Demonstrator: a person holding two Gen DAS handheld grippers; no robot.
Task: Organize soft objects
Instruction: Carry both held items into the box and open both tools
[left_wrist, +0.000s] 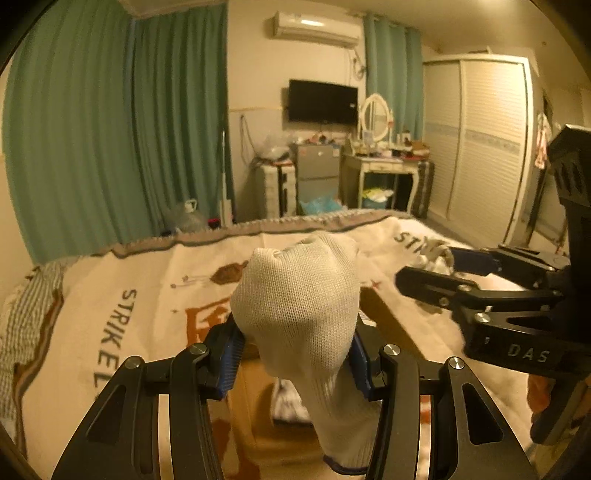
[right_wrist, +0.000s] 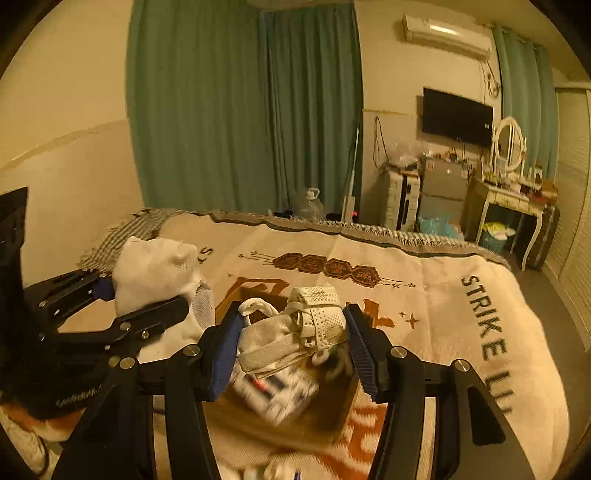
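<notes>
From the left wrist camera, the left gripper (left_wrist: 295, 354) pinches a white knit glove (left_wrist: 299, 295) between its blue pads (left_wrist: 232, 356), the bunched fabric bulging up past the fingertips and a cuff with a dark edge hanging down between the arms. Below it lies a brown cardboard box (left_wrist: 258, 406) on a cream blanket (left_wrist: 140, 295) printed with dark lettering, and something pale and patterned sits inside the box, too blurred to identify. At the right edge the right gripper (left_wrist: 439, 266) reaches in sideways with a pale cloth bundle (left_wrist: 436, 256) between its fingers. Across the room are green curtains (left_wrist: 110, 129), a wall television (left_wrist: 323, 101), a dressing table (left_wrist: 384, 166) with an oval mirror, and a white wardrobe (left_wrist: 476, 140).

From the right wrist camera, the right gripper (right_wrist: 291, 343) holds the bundle (right_wrist: 295, 325), a wad of pale straps and perforated fabric, with both pads pressed against its sides. Directly beneath, the box (right_wrist: 332, 417) sits open on the blanket (right_wrist: 461, 332), a blurred white packet with dark marks (right_wrist: 277, 395) in it. At left the left gripper (right_wrist: 147, 295) clamps the glove (right_wrist: 155, 269) above the blanket, just beside the bundle. An air conditioner (right_wrist: 447, 35) hangs high on the far wall.
</notes>
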